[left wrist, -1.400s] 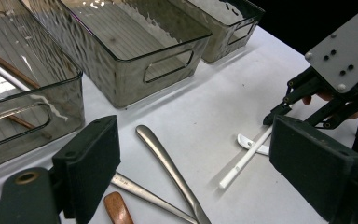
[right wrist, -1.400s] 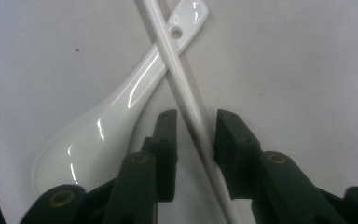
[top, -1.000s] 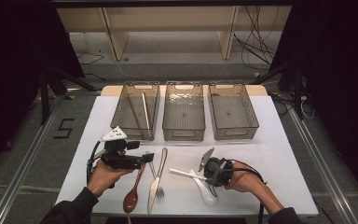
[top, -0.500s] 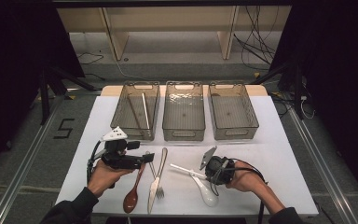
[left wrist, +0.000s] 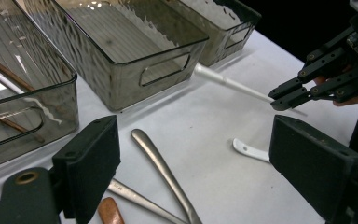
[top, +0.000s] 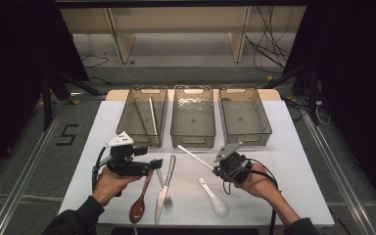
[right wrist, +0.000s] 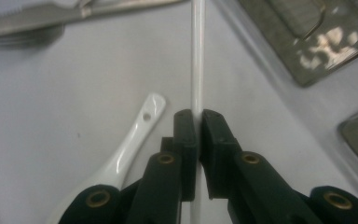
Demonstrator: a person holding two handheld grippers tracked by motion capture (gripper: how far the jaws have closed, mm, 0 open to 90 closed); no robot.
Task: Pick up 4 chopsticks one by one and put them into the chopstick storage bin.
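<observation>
Sorting of cutlery into bins appears underway, pick-up stage. Right gripper (top: pixel 217 170) fingers pinch a white chopstick (top: pixel 196 157) near one end; stick slants above the worktop (top: pixel 293 161) toward the left bin (top: pixel 142 116), which already holds chopsticks. Left gripper (top: pixel 157 162) fingers spread, empty, over fork (top: pixel 165 187) and knife (top: pixel 164 188). Next move likely needs carrying the stick over the left bin w/ alignment to its length. Bin contents partly obscured by tinted walls; stick's gripped end hidden.

A white bench (top: pixel 293 161) stands on a grey floor (top: pixel 39 161); a pale wooden shelf (top: pixel 176 24) sits behind; black cables (top: pixel 269 44) trail; dark surroundings.
</observation>
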